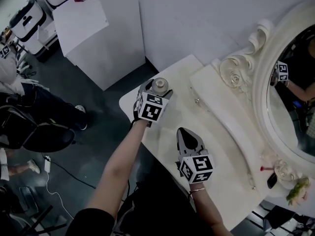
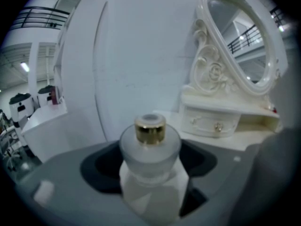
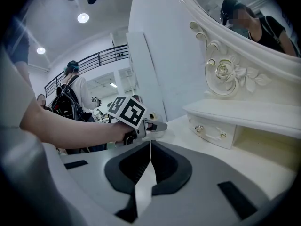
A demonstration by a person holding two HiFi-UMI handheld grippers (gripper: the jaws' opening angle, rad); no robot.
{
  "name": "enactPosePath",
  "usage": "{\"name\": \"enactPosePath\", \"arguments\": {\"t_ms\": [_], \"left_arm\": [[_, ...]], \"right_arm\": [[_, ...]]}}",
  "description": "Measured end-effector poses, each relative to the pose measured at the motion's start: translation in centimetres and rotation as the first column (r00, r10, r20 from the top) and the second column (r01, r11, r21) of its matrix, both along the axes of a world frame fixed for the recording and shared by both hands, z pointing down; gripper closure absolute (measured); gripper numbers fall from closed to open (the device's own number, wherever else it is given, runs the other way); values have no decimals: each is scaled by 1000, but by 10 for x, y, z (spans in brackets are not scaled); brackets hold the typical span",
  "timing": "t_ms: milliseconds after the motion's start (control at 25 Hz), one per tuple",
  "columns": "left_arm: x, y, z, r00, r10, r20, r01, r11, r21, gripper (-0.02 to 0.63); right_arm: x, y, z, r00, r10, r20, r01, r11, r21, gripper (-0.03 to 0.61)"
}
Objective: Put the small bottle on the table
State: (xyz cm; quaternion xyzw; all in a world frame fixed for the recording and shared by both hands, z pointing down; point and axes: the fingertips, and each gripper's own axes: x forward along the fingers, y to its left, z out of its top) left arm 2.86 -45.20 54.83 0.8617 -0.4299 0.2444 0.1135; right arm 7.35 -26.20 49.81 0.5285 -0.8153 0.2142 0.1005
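Observation:
The small frosted bottle (image 1: 160, 85) with a gold collar stands upright at the far left corner of the white dressing table (image 1: 221, 181). My left gripper (image 1: 158, 89) reaches around it from the near side. In the left gripper view the bottle (image 2: 150, 147) sits between the wide-spread jaws, with a dark gap beside it on the right. Its base is hidden, so I cannot tell whether it rests on the table. My right gripper (image 1: 187, 133) hovers over the middle of the table with its jaws together and nothing in them; in its own view the right gripper (image 3: 150, 147) points toward the left one.
An ornate oval mirror (image 1: 295, 92) on a raised drawer shelf (image 1: 216, 95) runs along the table's right side. Small flowers (image 1: 298, 191) lie at the shelf's near end. A white cabinet (image 1: 98, 33) stands beyond the table, and a seated person (image 1: 29, 112) is on the floor side at left.

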Motion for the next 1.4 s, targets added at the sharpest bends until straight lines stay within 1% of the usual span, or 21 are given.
{"name": "enactPosePath", "arguments": {"t_ms": [200,320,520,720,840,1400], "left_arm": [[-11,16,-18,999,-29,-23,30,999,21,242],[-19,28,-28,998,-40,-45,42,998,41,263],[-39,55,-42,994,-71,-77,75,996,47,338],[-64,77,-53,988,-130,-88,137,988,72,432],[-77,94,-58,984,-154,-94,161,984,79,476],[-118,182,-83,969,-197,-151,212,973,93,564]], "right_arm": [[1,7,-5,1000,4,-6,-3,1000,17,574],[4,12,-7,1000,14,-6,-14,1000,24,574],[4,18,-13,1000,22,-13,-21,999,43,574],[3,28,-20,1000,20,-22,-19,998,60,574],[2,34,-23,999,19,-27,-17,998,67,574],[-17,70,-38,999,0,-39,5,994,109,574]]}}
